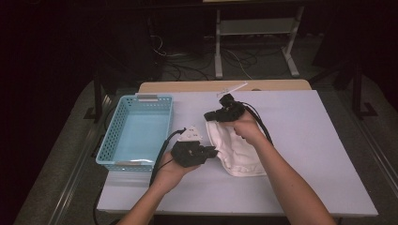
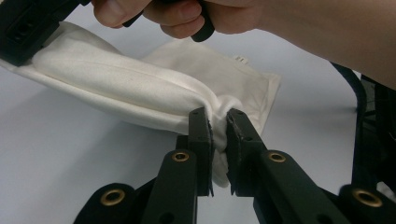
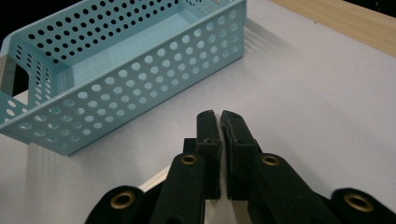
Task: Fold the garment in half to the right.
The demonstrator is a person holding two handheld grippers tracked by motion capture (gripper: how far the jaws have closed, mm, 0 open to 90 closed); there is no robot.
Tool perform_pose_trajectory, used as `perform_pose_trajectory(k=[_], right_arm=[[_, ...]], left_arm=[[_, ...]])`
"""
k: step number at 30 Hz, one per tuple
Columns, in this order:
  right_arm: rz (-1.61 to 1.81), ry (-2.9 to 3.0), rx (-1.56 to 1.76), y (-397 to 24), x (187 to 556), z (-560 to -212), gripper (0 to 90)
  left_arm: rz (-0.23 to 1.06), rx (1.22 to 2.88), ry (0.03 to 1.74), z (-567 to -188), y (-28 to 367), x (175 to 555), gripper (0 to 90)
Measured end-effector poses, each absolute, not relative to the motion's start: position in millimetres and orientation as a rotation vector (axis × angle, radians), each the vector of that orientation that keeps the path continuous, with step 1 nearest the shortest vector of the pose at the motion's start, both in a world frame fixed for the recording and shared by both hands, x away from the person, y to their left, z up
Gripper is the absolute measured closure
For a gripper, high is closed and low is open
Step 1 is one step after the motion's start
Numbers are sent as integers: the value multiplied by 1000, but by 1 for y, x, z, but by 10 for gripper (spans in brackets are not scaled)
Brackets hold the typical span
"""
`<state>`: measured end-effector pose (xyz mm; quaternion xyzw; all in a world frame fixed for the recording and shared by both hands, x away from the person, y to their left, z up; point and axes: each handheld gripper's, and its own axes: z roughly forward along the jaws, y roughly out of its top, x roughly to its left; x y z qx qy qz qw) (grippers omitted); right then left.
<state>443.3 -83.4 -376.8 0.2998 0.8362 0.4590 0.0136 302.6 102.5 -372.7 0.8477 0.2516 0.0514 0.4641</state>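
Both forearms reaching in from the table's near edge. Left tool [image 1: 212,151] level, pointing right, jaws pinched on the cloth [image 2: 154,88]. Right tool [image 1: 210,115] farther toward the middle, pointing left, jaws clamped on cloth too.

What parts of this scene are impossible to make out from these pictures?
- High view: how the right tongs pinch the white cloth; too small, and the hand covers it.
- Right gripper view: most of the cloth, hidden behind the jaws.
- Left gripper view: the cloth's near corner, bunched between the left tongs.
- High view: the room beyond the table, too dark.
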Motion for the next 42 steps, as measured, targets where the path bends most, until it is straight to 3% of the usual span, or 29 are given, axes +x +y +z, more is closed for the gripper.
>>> perform_pose_trajectory(k=[42], right_arm=[[1475,2452,1054,-169,428,-378,851]], left_arm=[[42,2124,456,-372,33,317,802]])
